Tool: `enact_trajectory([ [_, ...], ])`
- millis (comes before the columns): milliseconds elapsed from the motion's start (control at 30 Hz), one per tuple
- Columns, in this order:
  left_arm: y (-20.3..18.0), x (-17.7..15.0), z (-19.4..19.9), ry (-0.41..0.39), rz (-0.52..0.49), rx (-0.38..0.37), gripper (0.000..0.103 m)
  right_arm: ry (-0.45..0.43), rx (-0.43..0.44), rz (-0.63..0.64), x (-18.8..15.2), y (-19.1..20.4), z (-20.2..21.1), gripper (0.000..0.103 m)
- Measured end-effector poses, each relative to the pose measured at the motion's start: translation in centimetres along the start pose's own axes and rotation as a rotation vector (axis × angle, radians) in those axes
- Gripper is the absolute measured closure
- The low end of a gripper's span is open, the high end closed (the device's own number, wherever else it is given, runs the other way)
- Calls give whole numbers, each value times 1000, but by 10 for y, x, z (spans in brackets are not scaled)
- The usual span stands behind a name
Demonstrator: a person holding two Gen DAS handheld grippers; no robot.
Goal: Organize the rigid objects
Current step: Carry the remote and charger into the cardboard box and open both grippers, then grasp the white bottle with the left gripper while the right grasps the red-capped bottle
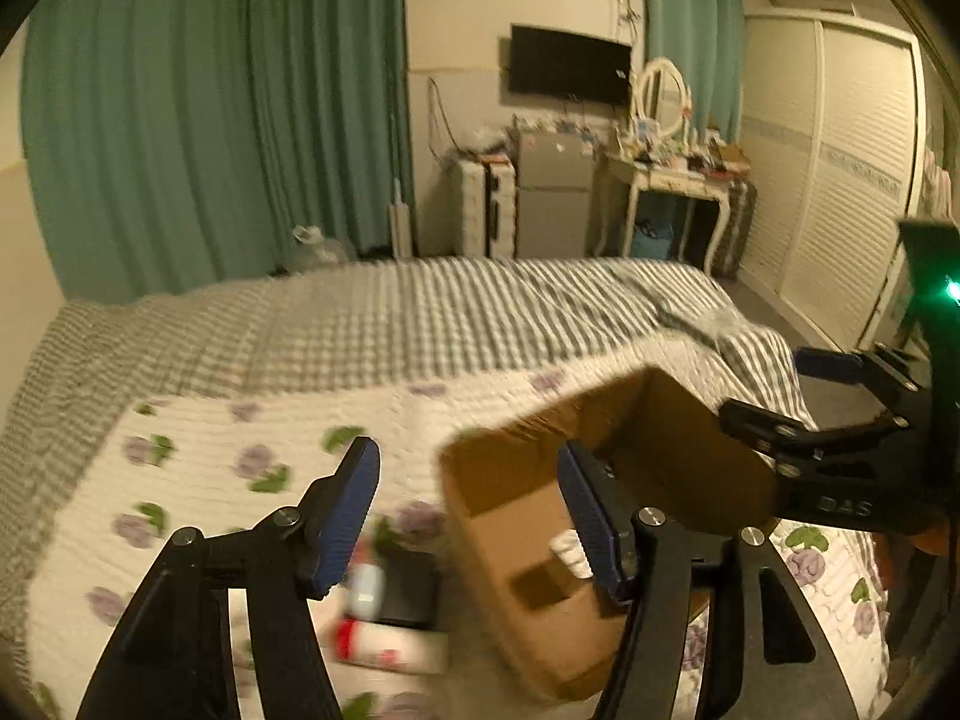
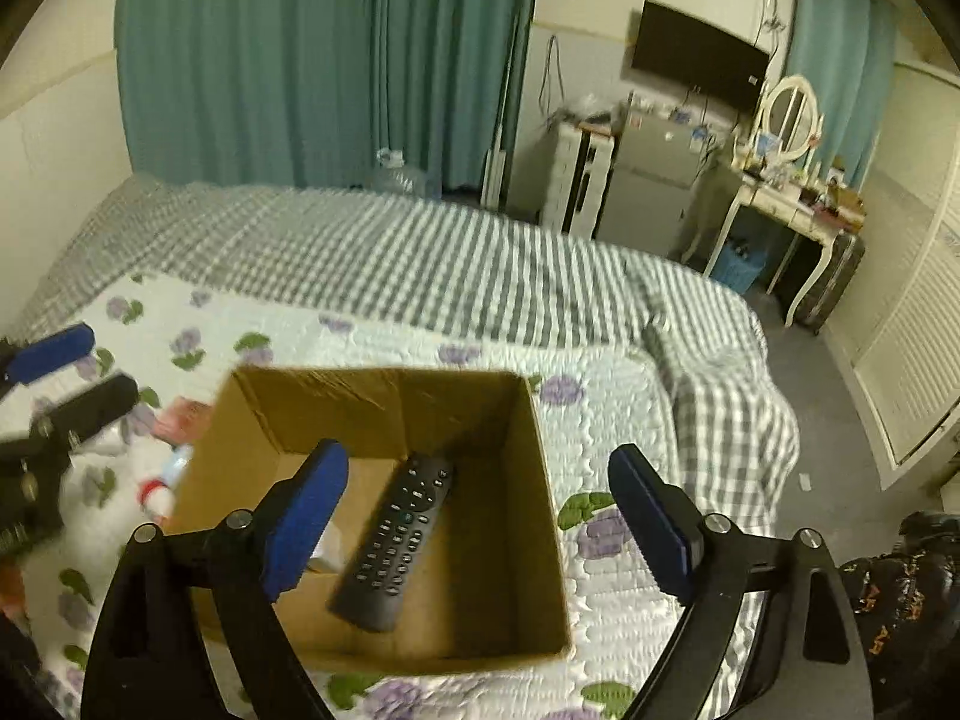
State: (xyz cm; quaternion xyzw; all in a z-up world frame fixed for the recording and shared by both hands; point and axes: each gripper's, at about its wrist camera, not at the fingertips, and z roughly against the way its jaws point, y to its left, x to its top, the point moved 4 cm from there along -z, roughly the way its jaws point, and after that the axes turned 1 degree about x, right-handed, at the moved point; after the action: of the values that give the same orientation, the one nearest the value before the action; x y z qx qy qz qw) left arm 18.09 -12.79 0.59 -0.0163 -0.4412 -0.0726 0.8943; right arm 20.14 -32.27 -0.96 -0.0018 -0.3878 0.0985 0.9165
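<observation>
Beside the cardboard box (image 2: pixel 384 414), a bottle (image 2: pixel 165 483) lies on the quilt (image 2: pixel 606 420).

Spread-fingered left tool (image 1: pixel 474 516) beside cardboard box (image 1: pixel 528 576)

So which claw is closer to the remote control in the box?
Right. The right claw hangs open directly above the remote control inside the cardboard box. The left claw, also open, sits off beside the box, over the items on the bedspread.

Teal curtains (image 1: pixel 210 120), wall TV (image 1: pixel 569 65), small fridge (image 2: pixel 651 180), vanity mirror (image 2: pixel 791 114), checked bedsheet (image 2: pixel 390 264).
</observation>
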Motion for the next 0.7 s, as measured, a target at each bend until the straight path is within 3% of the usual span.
enact_trajectory([
  [133, 35, 4, 31, -35, 7, 48, 34, -60, 12, 13, 6, 25, 37, 9],
  [367, 94, -18, 51, -26, -13, 150, 33, -112, 124, 62, 4, 111, 67, 9],
  [533, 127, -51, 35, 31, -8, 191, 32, -93, 204, 113, -14, 177, 51, 9],
  [700, 149, -85, 5, 88, -57, 238, 32, -21, 290, 172, -41, 229, 12, 9],
])
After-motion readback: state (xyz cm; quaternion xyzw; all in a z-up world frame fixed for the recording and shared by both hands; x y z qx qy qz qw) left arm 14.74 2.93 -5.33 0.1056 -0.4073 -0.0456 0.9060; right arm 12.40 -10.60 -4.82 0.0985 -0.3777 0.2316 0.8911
